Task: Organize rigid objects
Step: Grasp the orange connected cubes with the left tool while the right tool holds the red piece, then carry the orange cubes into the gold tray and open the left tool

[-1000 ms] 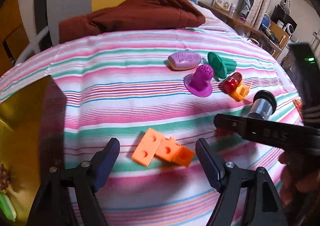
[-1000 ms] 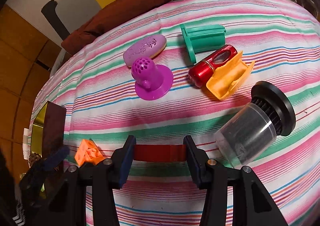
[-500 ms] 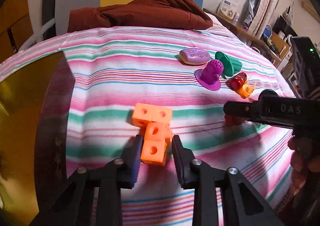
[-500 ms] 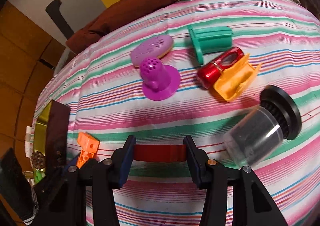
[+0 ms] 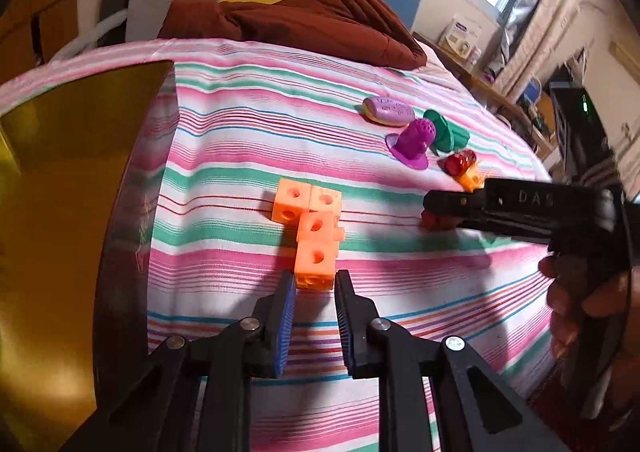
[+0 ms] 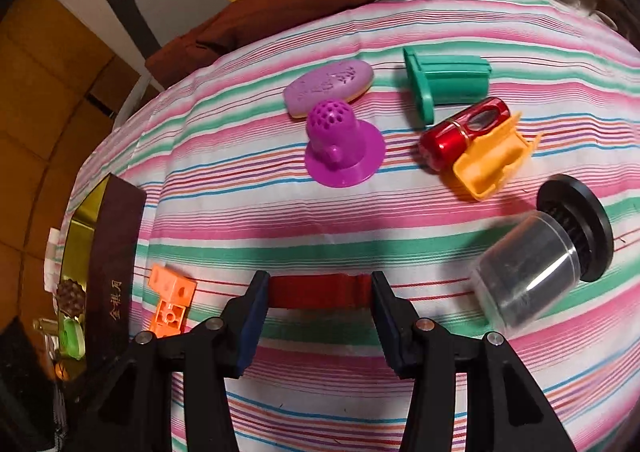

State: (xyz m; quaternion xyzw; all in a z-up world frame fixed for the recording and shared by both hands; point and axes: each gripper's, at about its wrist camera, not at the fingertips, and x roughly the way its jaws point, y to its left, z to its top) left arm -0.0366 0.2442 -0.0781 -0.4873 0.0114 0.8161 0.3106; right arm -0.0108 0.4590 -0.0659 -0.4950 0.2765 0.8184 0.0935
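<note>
Orange linked cubes (image 5: 314, 230) lie on the striped cloth (image 5: 240, 155) beside a dark box with a gold lining (image 5: 80, 171), their nearest cube pinched between the narrow jaws of the left gripper (image 5: 315, 286). Right gripper (image 6: 319, 292) clamps a flat red piece (image 6: 319, 290) against the cloth, near a clear jar with a black lid (image 6: 540, 264).

Left gripper (image 5: 315, 282) angled down, jaws clamped on the near end of the orange block piece (image 5: 314, 240). Right gripper (image 6: 318, 288) tilted down too, pads pressed on both ends of the red piece (image 6: 319, 290), hand (image 5: 588, 292) wrapped round its handle.
</note>
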